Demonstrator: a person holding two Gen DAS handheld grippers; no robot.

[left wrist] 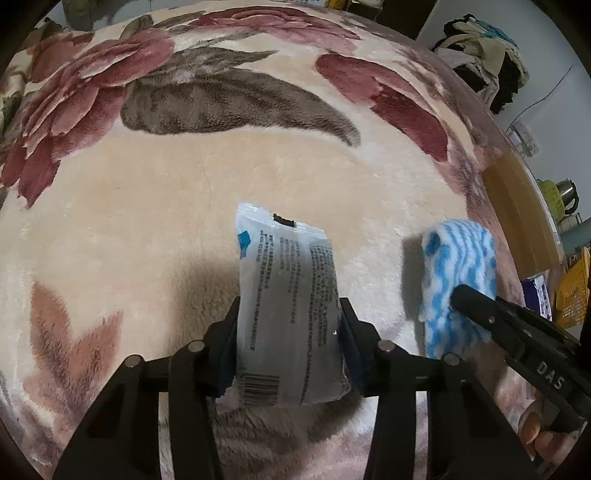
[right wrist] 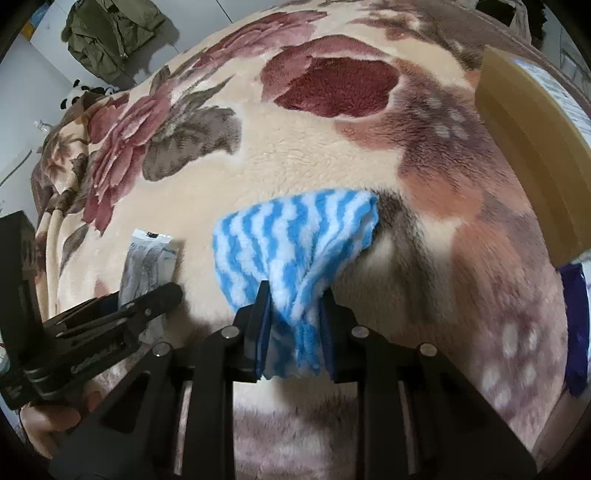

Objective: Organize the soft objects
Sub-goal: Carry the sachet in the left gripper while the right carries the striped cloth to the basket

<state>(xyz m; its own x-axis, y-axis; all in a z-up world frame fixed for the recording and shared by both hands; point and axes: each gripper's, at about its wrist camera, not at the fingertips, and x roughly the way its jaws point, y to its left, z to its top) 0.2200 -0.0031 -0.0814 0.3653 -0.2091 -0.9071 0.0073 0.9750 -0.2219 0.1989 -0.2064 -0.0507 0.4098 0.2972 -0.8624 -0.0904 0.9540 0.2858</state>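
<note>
A grey-white tissue pack [left wrist: 288,314] with printed text and a barcode sits between the pads of my left gripper [left wrist: 290,317], which is shut on it just above the flowered fleece blanket [left wrist: 147,206]. To its right, the blue-and-white striped fluffy cloth [left wrist: 458,266] is pinched by a black finger of my right gripper. In the right wrist view, my right gripper [right wrist: 295,306] is shut on that striped cloth [right wrist: 291,236], which bunches between the pads. The tissue pack [right wrist: 147,262] and the left gripper's fingers [right wrist: 147,302] show at the left there.
A tan board-like edge [right wrist: 532,162] borders the blanket on the right, with a purple packet [right wrist: 576,325] below it. A yellow basket [left wrist: 572,291] and a kettle [left wrist: 561,195] stand beyond. Clothes [left wrist: 484,48] pile at far right; a green jacket [right wrist: 110,33] hangs on the wall.
</note>
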